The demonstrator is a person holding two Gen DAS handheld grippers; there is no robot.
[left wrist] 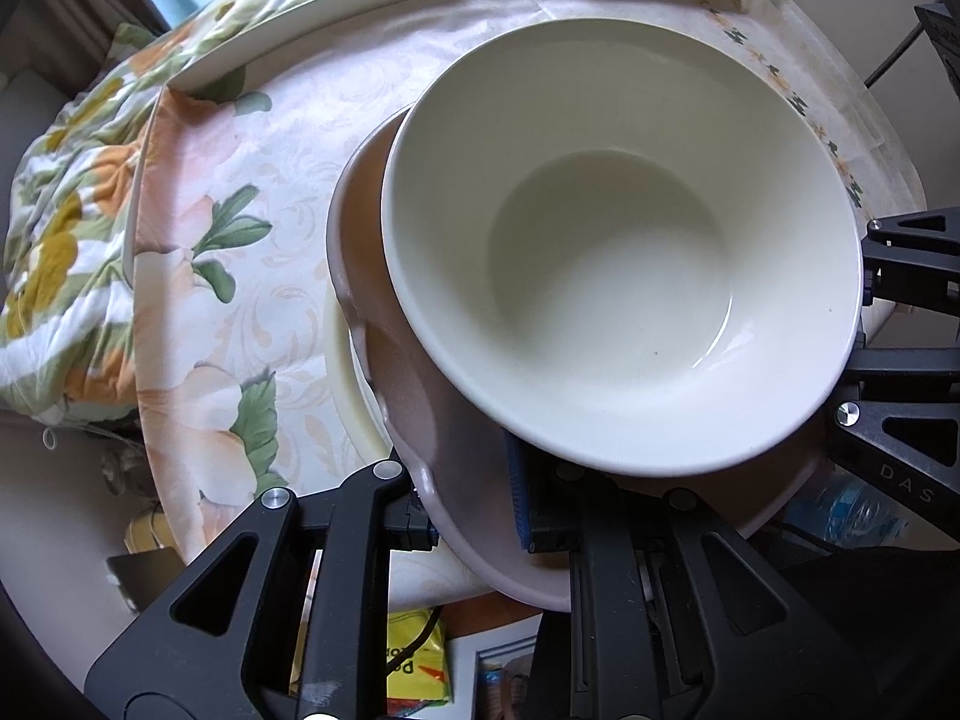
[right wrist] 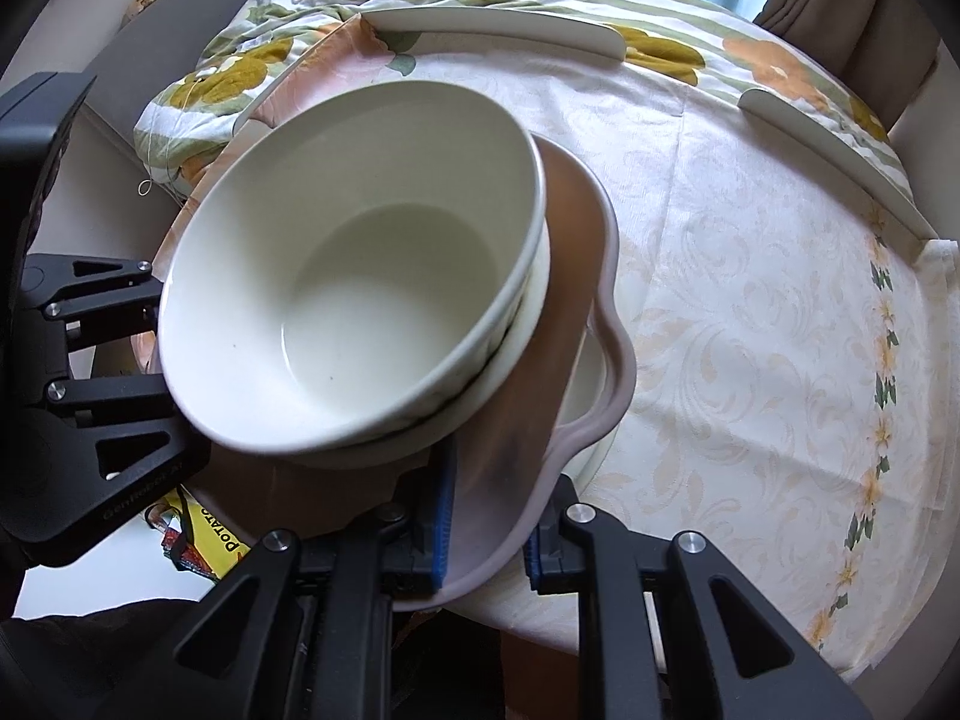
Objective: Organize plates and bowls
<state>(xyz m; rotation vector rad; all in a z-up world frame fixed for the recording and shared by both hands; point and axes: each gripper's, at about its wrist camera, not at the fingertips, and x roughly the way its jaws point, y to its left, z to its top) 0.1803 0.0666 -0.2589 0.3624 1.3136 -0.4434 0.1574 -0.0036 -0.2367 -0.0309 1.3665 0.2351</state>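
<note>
A pale pink wavy-edged plate (left wrist: pixel 414 396) (right wrist: pixel 576 276) carries stacked white bowls (left wrist: pixel 612 240) (right wrist: pixel 360 276); a top bowl nests in a second one (right wrist: pixel 510 372). Both grippers clamp the plate's rim from opposite sides and hold it tilted above the table. My left gripper (left wrist: pixel 474 516) is shut on the near rim in its view. My right gripper (right wrist: pixel 486 546) is shut on the rim in its view. The other gripper shows at the right edge of the left wrist view (left wrist: pixel 900 300) and at the left edge of the right wrist view (right wrist: pixel 90 360).
A round table with a floral cloth (left wrist: pixel 252 276) (right wrist: pixel 750 312) lies below. A cream plate (left wrist: pixel 348 384) sits under the lifted plate. White plates (left wrist: pixel 324 18) (right wrist: pixel 492 24) stand along the far edge. A yellow packet (left wrist: pixel 414 660) lies below the table.
</note>
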